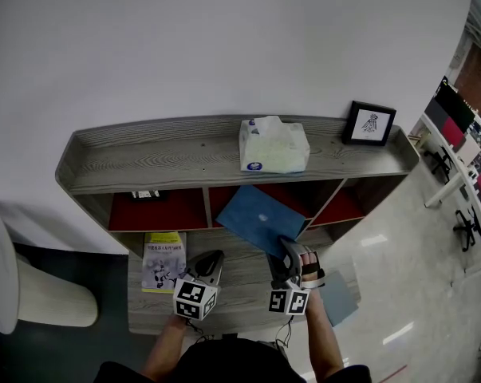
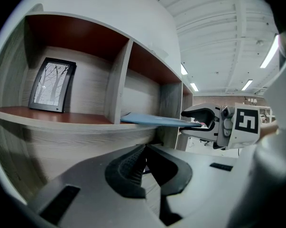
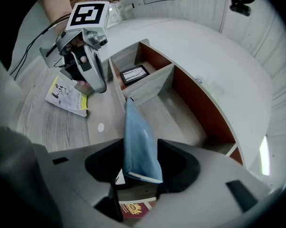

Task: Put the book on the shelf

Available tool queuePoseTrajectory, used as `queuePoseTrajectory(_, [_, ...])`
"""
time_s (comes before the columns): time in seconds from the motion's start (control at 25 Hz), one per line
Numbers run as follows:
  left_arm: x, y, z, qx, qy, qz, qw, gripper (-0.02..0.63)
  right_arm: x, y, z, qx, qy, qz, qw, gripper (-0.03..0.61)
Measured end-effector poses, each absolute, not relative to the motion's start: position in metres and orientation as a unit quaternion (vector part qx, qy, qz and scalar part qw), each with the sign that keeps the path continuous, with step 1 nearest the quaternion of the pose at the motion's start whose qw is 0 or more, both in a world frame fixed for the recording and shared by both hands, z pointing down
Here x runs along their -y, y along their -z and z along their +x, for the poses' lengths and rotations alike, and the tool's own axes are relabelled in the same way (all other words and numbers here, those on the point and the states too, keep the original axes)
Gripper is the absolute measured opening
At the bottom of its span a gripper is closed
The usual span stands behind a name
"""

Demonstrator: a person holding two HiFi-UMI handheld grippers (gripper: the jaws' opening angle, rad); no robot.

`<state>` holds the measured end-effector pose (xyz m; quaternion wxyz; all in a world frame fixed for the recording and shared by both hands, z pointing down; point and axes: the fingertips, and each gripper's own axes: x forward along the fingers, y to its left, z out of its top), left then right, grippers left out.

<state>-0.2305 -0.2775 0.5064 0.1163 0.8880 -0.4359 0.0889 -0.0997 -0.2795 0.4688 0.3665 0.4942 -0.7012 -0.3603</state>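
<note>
Grey wooden shelf (image 1: 168, 156) against white wall | right gripper (image 1: 288, 254) clamps near edge of blue book (image 1: 254, 216), far corner ahead at middle compartment mouth | left gripper (image 1: 210, 260) closed, empty, alongside | risk: the one-edge hold may let the book pivot and jam against divider (image 3: 152, 82).

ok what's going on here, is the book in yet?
A person is working two handheld grippers at a low wooden shelf. The right gripper is clamped on the near end of a blue book. The book's far end pokes into the middle compartment, and the rest sticks out over the lower ledge. The left gripper is shut on nothing and hovers beside a booklet lying on that ledge. So the book is partway in and not yet released.
</note>
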Motion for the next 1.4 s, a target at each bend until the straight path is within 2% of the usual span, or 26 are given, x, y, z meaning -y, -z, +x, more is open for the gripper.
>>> queuePoseTrajectory(0.92, [0.27, -0.506, -0.226, 0.447, -0.095, 0.882, 0.116, 0.006, 0.279, -0.466, -0.096, 0.721, 0.346, 0.492, 0.343, 0.249])
queuePoseTrajectory(1.4, [0.272, -0.503, -0.215, 0.443, -0.095, 0.884, 0.116, 0.006, 0.292, -0.464, -0.069, 0.711, 0.319, 0.518, 0.353, 0.249])
